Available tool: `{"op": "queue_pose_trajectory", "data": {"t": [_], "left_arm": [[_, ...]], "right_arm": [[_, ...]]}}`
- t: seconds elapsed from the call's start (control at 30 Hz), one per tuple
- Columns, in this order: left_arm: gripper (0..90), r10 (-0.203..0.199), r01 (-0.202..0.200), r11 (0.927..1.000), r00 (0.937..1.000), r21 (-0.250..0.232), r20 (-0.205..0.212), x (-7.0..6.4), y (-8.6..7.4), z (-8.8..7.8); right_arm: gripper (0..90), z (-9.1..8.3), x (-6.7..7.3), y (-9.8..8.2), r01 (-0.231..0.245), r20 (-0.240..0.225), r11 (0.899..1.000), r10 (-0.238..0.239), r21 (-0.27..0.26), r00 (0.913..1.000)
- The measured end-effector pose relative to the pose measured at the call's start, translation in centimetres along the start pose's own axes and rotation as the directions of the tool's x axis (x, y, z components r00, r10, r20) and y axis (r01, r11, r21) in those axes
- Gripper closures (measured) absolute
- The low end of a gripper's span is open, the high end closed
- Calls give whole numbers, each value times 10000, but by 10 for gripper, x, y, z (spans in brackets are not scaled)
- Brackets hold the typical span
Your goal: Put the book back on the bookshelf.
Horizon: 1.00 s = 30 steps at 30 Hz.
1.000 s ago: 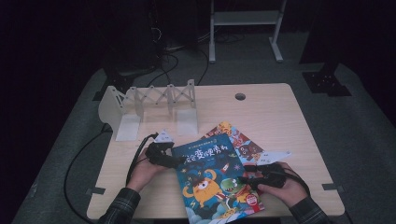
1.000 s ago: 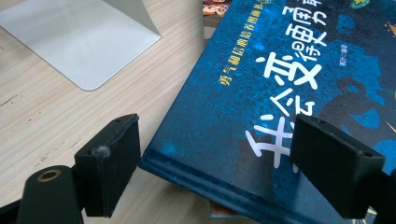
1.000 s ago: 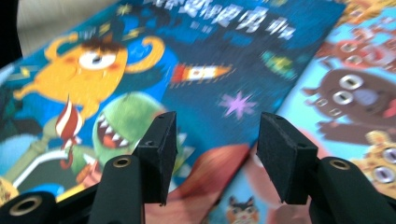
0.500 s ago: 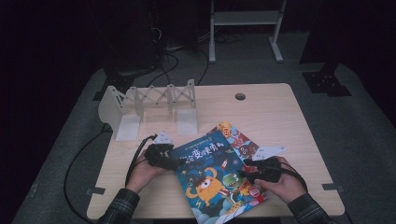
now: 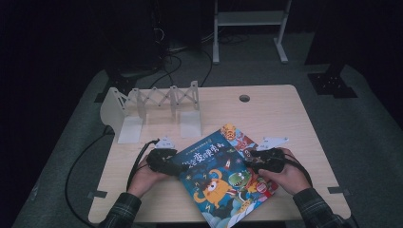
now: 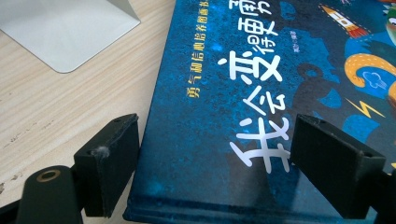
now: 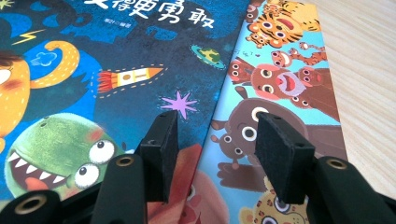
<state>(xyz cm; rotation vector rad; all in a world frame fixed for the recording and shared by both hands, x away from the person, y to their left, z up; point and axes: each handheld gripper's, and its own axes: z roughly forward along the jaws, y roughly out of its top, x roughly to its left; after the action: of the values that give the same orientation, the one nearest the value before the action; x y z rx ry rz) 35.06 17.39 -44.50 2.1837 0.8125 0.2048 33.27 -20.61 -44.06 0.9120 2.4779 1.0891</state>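
The dark blue picture book (image 5: 222, 180) is lying slantwise on the table (image 5: 266, 111), overlapping a brighter animal book (image 5: 236, 135). The left gripper (image 6: 212, 154) is resting open astride the blue book's near corner, seemingly steadying it. The right gripper (image 7: 217, 149), jaws just narrowed to half open and gripping nothing, is hovering over both books' adjoining edges, probably to part them.
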Motion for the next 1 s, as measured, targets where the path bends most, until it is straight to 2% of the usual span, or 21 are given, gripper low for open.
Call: {"op": "queue_pose_trajectory", "data": {"t": [0.17, 0.3, 0.43, 0.6, 0.67, 0.87, 1.0], "left_arm": [[151, -19, 19, 9999, 10000, 141, -21, -2, -1, -3], [151, -78, 77, 9998, 9999, 165, 71, -5, -7, -8], [151, -86, 83, 9996, 9999, 282, 87, -9, -12, -13], [152, -217, 213, 9993, 9997, 321, 110, -14, -18, -19], [151, -153, 148, 9993, 9998, 342, 156, -16, -20, -21], [151, -172, 165, 9992, 9996, 357, 214, -22, -25, -26], [151, -153, 140, 9988, 9996, 478, 254, -23, -27, -27]], "right_arm": [[482, -6, -2, -4, -97, -37, 9999, 97, -54, 9999], [475, -21, -4, -17, -677, -270, 9969, 666, -397, 9974], [468, -39, -3, -32, -907, -292, 9942, 892, -579, 9956], [453, -56, -2, -47, -1131, -73, 9905, 1129, -782, 9936], [452, -62, -2, -53, -1231, 12, 9888, 1237, -840, 9923], [452, -77, -2, -72, -1432, 289, 9872, 1455, -703, 9889], [451, -79, -2, -77, -1479, 353, 9873, 1500, -576, 9880]]}}
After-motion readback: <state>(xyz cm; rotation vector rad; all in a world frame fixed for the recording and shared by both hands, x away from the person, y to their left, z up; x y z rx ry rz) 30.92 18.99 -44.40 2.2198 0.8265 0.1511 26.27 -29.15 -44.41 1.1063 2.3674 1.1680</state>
